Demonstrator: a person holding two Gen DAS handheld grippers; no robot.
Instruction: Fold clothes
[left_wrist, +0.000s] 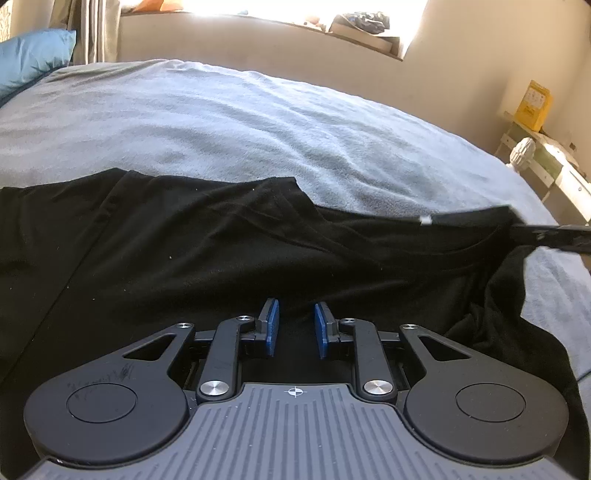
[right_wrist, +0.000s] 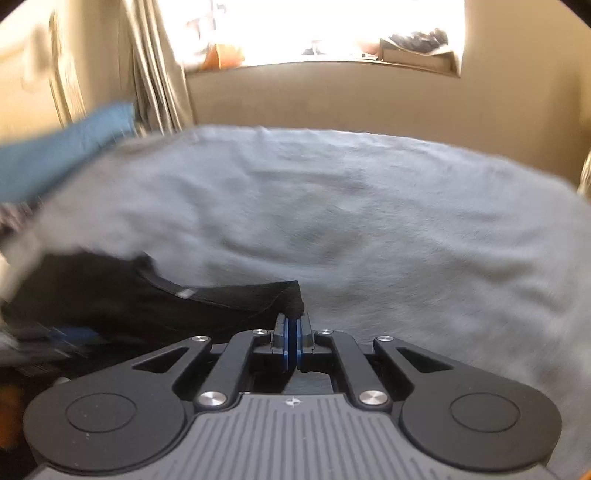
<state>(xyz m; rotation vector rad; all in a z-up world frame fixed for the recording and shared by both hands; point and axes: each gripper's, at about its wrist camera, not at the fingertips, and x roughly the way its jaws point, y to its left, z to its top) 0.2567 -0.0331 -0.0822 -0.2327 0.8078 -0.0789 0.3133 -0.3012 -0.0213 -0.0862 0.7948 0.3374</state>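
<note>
A black T-shirt (left_wrist: 221, 243) lies spread across the near part of a grey-blue bed cover (left_wrist: 221, 122). My left gripper (left_wrist: 295, 325) hovers low over the shirt's middle, open, its blue pads apart with only cloth beneath them. In the left wrist view the right gripper's black fingers (left_wrist: 546, 236) reach in from the right edge and pinch the shirt's far right corner, near the collar and its white tag (left_wrist: 425, 220). In the blurred right wrist view my right gripper (right_wrist: 293, 325) is shut on that corner of the black T-shirt (right_wrist: 155, 299), the pads pressed together on the fabric.
A blue pillow (left_wrist: 33, 55) lies at the bed's far left by a curtain. A beige wall with a cluttered windowsill (left_wrist: 362, 26) runs behind the bed. To the right stand a white bedpost knob (left_wrist: 521, 152) and a shelf with a yellow box (left_wrist: 533, 107).
</note>
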